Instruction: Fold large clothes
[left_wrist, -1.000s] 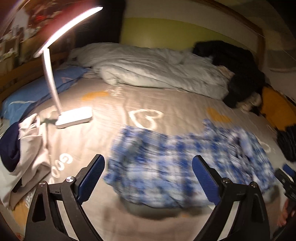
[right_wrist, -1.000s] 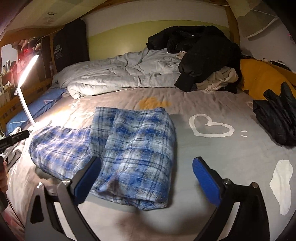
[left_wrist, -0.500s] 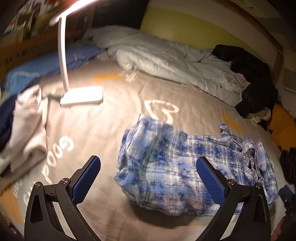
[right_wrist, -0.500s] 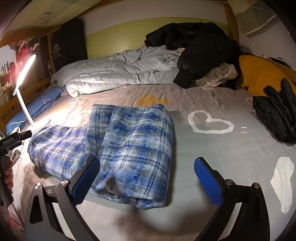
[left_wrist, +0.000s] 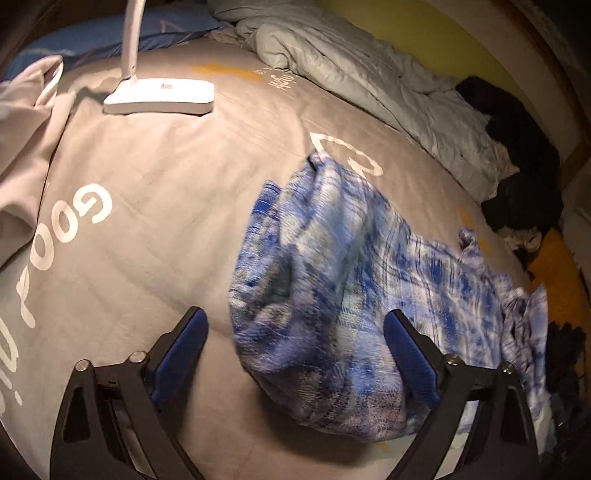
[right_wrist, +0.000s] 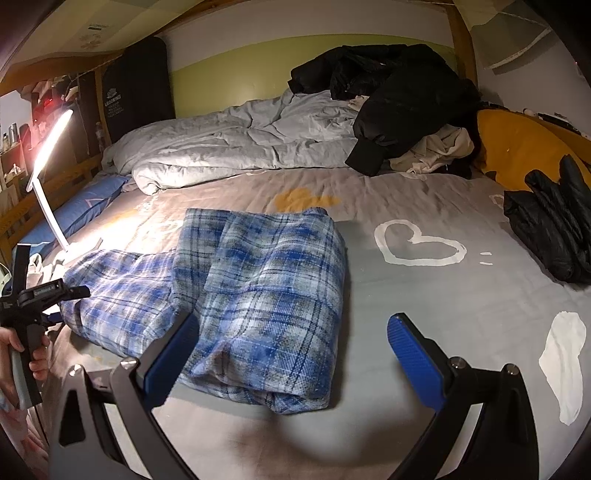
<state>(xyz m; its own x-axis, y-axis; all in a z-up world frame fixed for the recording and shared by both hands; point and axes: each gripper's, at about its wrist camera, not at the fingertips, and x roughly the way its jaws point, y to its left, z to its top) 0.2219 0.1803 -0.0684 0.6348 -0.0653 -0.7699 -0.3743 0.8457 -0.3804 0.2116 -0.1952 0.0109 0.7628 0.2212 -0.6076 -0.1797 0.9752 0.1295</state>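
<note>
A blue and white plaid garment (right_wrist: 258, 295) lies partly folded on the grey bed sheet (right_wrist: 424, 295); its right part is doubled over and its left part spreads flat. In the left wrist view the garment (left_wrist: 332, 280) is blurred. My left gripper (left_wrist: 295, 354) is open and empty, just above the garment's near left end. My right gripper (right_wrist: 291, 350) is open and empty, above the near edge of the folded part. The left gripper's handle, held in a hand (right_wrist: 26, 354), shows at the left of the right wrist view.
A white desk lamp (left_wrist: 159, 96) stands on the bed at the left, lit. A grey duvet (right_wrist: 229, 147) and black jackets (right_wrist: 399, 96) lie at the far side. A black glove (right_wrist: 554, 229) and an orange cushion (right_wrist: 517, 147) lie at the right. Beige clothes (left_wrist: 22, 140) lie far left.
My left gripper has moved forward, down and closer to the garment's left end. My right gripper has shifted slightly nearer the folded part. Both stay open.
</note>
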